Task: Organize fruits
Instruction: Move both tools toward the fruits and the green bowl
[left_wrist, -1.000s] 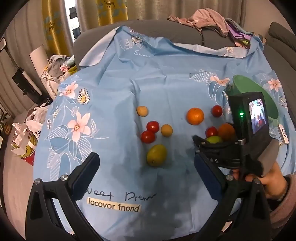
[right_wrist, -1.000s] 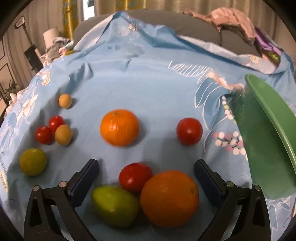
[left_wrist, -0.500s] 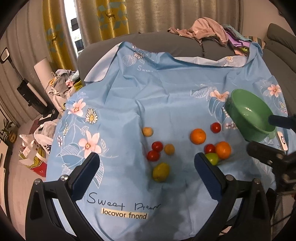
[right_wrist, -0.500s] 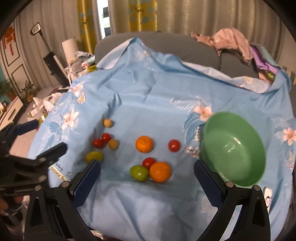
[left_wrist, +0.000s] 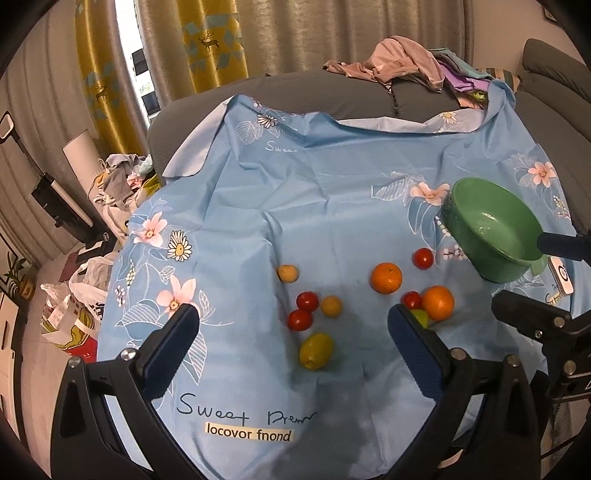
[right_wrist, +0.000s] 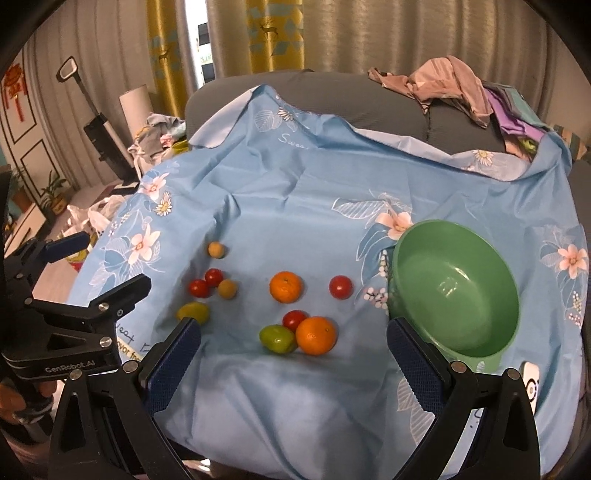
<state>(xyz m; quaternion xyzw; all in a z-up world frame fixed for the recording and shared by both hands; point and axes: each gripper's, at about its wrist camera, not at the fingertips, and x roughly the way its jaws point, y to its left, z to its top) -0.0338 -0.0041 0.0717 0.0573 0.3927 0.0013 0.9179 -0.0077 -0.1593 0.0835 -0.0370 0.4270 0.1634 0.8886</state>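
Several fruits lie on the blue floral cloth (right_wrist: 295, 206): two oranges (right_wrist: 285, 286) (right_wrist: 316, 335), red tomatoes (right_wrist: 340, 287), small tan fruits (right_wrist: 216, 249), a green fruit (right_wrist: 277, 338) and a yellow-green one (right_wrist: 192, 312). An empty green bowl (right_wrist: 458, 291) sits to their right; it also shows in the left wrist view (left_wrist: 491, 229). My left gripper (left_wrist: 291, 332) is open and empty, held back above the cloth's near edge. My right gripper (right_wrist: 293, 350) is open and empty, held back likewise.
A white phone-like object (right_wrist: 530, 380) lies near the bowl at the cloth's right front. Clothes (right_wrist: 450, 85) are piled on the grey sofa behind. Bags and clutter (left_wrist: 74, 306) sit on the floor at left.
Both grippers have pulled up and back from the fruits, widening the view. The right gripper left the orange and green fruit it was close over. Nothing was picked up.
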